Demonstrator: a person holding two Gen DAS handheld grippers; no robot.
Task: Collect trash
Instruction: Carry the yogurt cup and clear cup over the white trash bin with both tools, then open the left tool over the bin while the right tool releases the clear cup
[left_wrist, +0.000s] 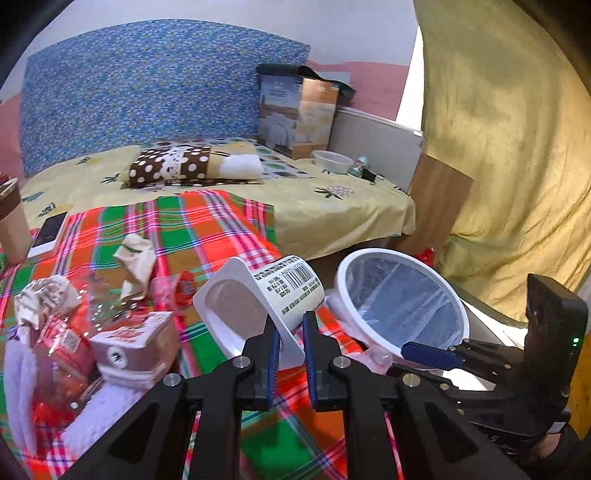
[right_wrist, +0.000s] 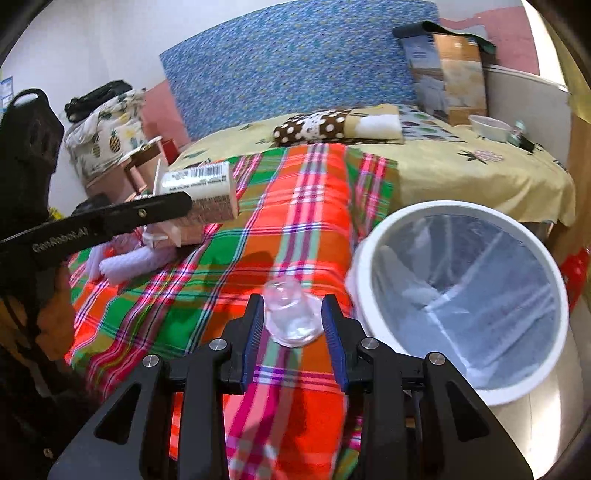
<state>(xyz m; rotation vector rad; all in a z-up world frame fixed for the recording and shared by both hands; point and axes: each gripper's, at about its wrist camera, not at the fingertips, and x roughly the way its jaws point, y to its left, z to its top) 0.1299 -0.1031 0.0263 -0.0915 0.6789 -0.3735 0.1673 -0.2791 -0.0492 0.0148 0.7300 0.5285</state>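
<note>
My left gripper (left_wrist: 289, 325) is shut on a white plastic cup with a barcode (left_wrist: 266, 295), held above the plaid cloth; the cup also shows in the right wrist view (right_wrist: 199, 188). A white trash bin with a clear liner (left_wrist: 399, 302) stands just right of it, at the bed's edge (right_wrist: 461, 295). My right gripper (right_wrist: 293, 317) is open, its fingers on either side of a small clear plastic cup (right_wrist: 291, 314) lying on the cloth, beside the bin.
More trash lies on the plaid cloth (left_wrist: 207, 229): crumpled paper (left_wrist: 135, 262), a red wrapper (left_wrist: 173, 288), a small carton (left_wrist: 133, 347). A phone (left_wrist: 48, 232), a dotted pillow (left_wrist: 170, 162), a box (left_wrist: 295, 110) and a bowl (left_wrist: 332, 160) are on the bed.
</note>
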